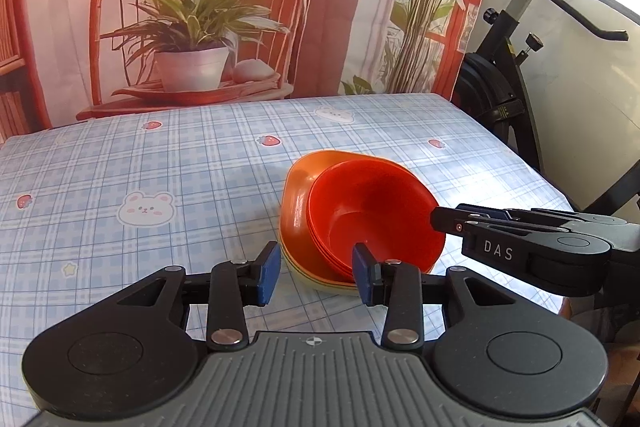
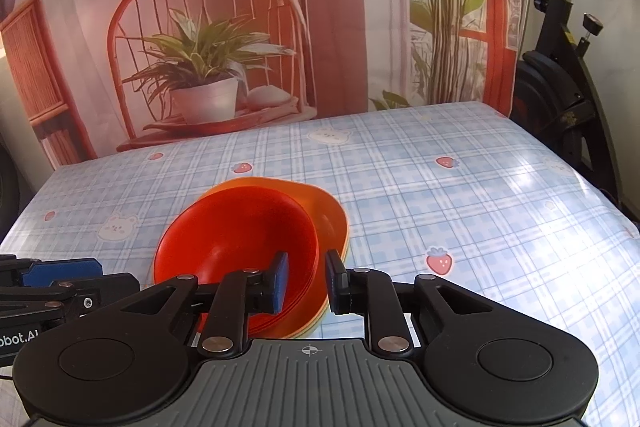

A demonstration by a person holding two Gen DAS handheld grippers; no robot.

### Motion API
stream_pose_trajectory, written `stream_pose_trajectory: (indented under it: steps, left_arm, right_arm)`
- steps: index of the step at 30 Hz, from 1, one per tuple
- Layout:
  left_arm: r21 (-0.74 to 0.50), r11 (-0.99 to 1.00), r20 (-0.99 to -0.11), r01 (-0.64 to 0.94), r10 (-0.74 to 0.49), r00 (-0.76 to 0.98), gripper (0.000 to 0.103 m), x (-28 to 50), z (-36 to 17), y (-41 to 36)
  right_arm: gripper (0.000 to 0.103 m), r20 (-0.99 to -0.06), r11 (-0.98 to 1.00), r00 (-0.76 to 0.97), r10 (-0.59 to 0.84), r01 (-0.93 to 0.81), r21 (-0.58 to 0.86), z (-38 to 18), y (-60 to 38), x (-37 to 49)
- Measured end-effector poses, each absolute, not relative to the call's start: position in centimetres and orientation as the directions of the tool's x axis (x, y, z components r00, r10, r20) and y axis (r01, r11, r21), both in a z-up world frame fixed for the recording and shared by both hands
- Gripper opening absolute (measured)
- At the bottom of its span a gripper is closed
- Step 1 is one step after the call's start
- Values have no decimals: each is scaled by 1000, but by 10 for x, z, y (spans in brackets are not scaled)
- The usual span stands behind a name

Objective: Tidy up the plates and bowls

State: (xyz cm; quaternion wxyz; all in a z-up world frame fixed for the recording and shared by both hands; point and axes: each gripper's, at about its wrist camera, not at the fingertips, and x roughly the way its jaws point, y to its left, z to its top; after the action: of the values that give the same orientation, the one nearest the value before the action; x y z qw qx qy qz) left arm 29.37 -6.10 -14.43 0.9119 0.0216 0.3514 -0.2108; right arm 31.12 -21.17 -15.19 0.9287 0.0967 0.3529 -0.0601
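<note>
A stack of red bowls (image 1: 372,211) sits nested on a stack of orange and pale plates (image 1: 298,187) on the checked tablecloth; it also shows in the right wrist view (image 2: 240,235), on the plates (image 2: 328,215). My left gripper (image 1: 316,273) is open, its jaws astride the near rim of the stack. My right gripper (image 2: 307,281) is open, its jaws either side of the bowls' near right rim. In the left wrist view the right gripper (image 1: 444,219) reaches the bowls' right rim from the right.
The table (image 1: 160,167) has a blue plaid cloth with bears and strawberries. A printed backdrop hangs behind it. An exercise bike (image 1: 520,75) stands off the table's right edge.
</note>
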Motion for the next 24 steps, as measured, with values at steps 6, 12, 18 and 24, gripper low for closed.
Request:
stream_pose_trajectory:
  steps: [6, 12, 18, 24]
  left_arm:
    - [-104, 921, -605, 375, -358, 711, 46, 272, -122, -47]
    - [-69, 938, -564, 338, -316, 763, 46, 243, -95, -37]
    - [-35, 958, -525, 283, -259, 811, 56, 204, -61, -27]
    - [74, 983, -437, 170, -121, 891, 85, 155, -13, -20]
  right_arm:
    - [21, -652, 978, 757, -47, 169, 125, -140, -208, 297]
    - [27, -608, 981, 792, -49, 153, 120, -112, -208, 276]
    - [45, -560, 986, 828, -33, 119, 118, -78, -204, 242]
    - [82, -501, 991, 865, -21, 83, 102, -30, -199, 198]
